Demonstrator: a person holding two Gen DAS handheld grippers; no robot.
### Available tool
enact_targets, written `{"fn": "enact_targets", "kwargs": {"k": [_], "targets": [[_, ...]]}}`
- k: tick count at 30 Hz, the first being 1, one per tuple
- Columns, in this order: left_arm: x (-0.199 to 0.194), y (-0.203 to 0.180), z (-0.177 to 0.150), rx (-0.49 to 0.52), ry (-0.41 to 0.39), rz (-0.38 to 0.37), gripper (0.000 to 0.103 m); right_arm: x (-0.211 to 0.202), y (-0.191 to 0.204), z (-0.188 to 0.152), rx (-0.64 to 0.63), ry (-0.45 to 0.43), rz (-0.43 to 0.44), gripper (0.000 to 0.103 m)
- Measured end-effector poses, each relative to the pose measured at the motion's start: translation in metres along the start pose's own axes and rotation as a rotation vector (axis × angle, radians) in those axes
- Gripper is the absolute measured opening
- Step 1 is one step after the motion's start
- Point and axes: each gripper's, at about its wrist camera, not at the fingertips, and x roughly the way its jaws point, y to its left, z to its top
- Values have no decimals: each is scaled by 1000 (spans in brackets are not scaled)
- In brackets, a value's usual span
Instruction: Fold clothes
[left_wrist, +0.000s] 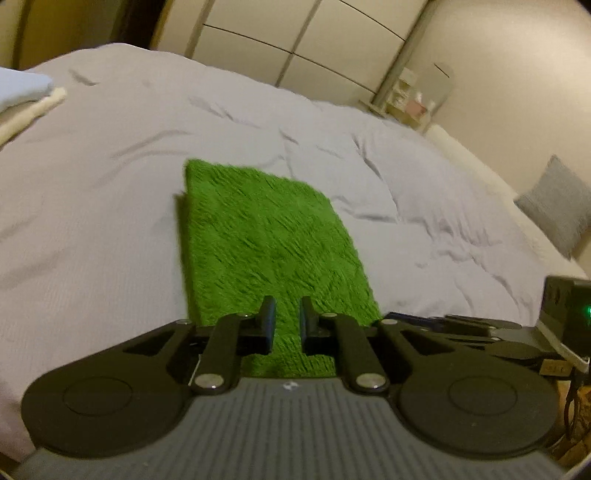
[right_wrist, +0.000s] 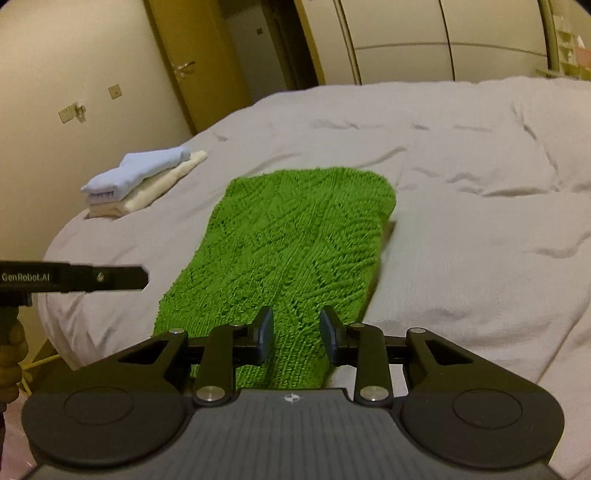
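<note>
On the pale grey bedspread (right_wrist: 461, 229) lies a green knitted garment (right_wrist: 291, 251), folded into a long flat rectangle with its near end reaching the edge of the bed. At that near end the left gripper (left_wrist: 287, 325) sits over the knit, its jaws drawn close with only a narrow slit between them; green fabric shows through the slit, but whether the pads pinch it cannot be told from this angle. Beside it, also at the garment's near end, the right gripper (right_wrist: 296, 336) has its jaws wider apart, with the knit showing in the gap and no pad seen pressing on it. Beyond the garment's far left corner, well apart from it, a small stack of folded clothes (right_wrist: 142, 181) rests on the bedspread, a light blue piece on top of a cream one. Past the bed, behind the garment, stand cream wardrobe doors (left_wrist: 295, 48), and off to the garment's right a grey cushion (left_wrist: 557, 203) leans by the wall.
</note>
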Motion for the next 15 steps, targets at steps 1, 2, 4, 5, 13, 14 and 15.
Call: {"fn": "enact_targets", "kwargs": {"k": [1,2,4,5,13,14,15], "targets": [[11,0,-5,7,43,33,8,4,0,-1,5,13,0,34],[21,2,-12,14,72,68,9,9,0,-4,11,24,1,35],[29,8,-25,5,70,88,11,20,3,-10,10,53,-3,36],[29,11,-27,-15,62,82,11,27,7,-13,-19,73,-18,37],[19,-5,-19,-19,72,137,12,31,14,-16,-98,76,-79,41],[16,-8,-18,-24,75,147,13,26,12,-15,-76,70,-76,42],[13,-12,-18,-28,78,158,18,22,11,-13,-53,65,-76,46]]}}
